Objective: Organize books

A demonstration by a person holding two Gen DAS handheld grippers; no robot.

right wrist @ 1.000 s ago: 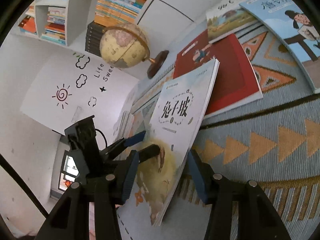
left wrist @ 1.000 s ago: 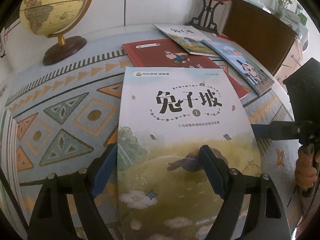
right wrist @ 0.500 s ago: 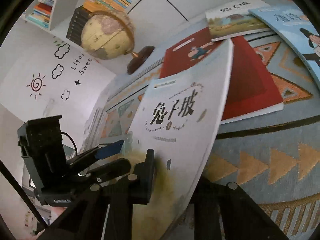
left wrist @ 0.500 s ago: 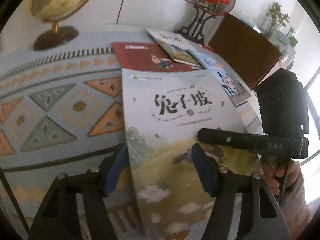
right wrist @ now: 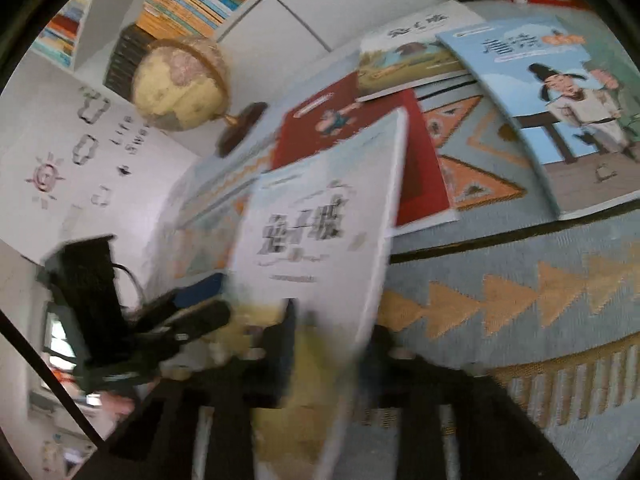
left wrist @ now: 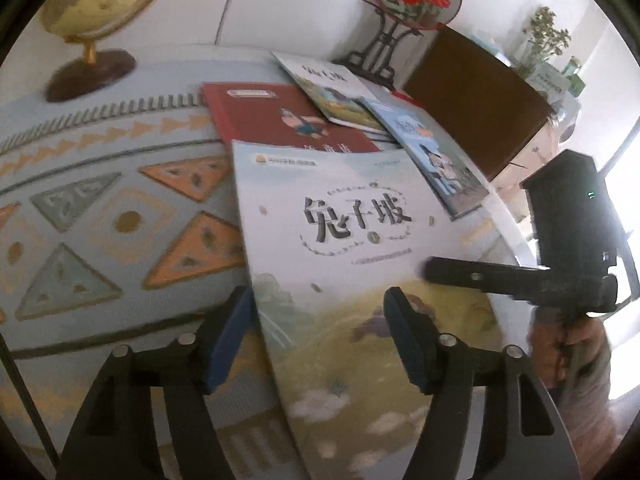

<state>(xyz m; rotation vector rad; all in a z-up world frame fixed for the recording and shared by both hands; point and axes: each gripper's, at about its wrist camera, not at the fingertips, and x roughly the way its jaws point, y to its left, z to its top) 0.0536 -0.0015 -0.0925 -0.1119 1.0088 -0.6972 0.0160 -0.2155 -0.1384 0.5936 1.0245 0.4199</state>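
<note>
One white book (left wrist: 352, 248) clamped lengthwise in right gripper (right wrist: 332, 344) jaws; left gripper (left wrist: 320, 344) wide.

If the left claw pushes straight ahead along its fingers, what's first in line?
Probably the pale book it straddles: the cover lies between its fingers and fills the path ahead. Beyond its far edge lies the red book. Depth is unclear, and whether the left claw grips it.

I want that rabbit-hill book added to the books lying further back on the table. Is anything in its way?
Nothing visible blocks it. The white book, with the right gripper on its right edge, already overhangs the red book; only bare tablecloth lies beside them. The globe stands off to the left.
</note>
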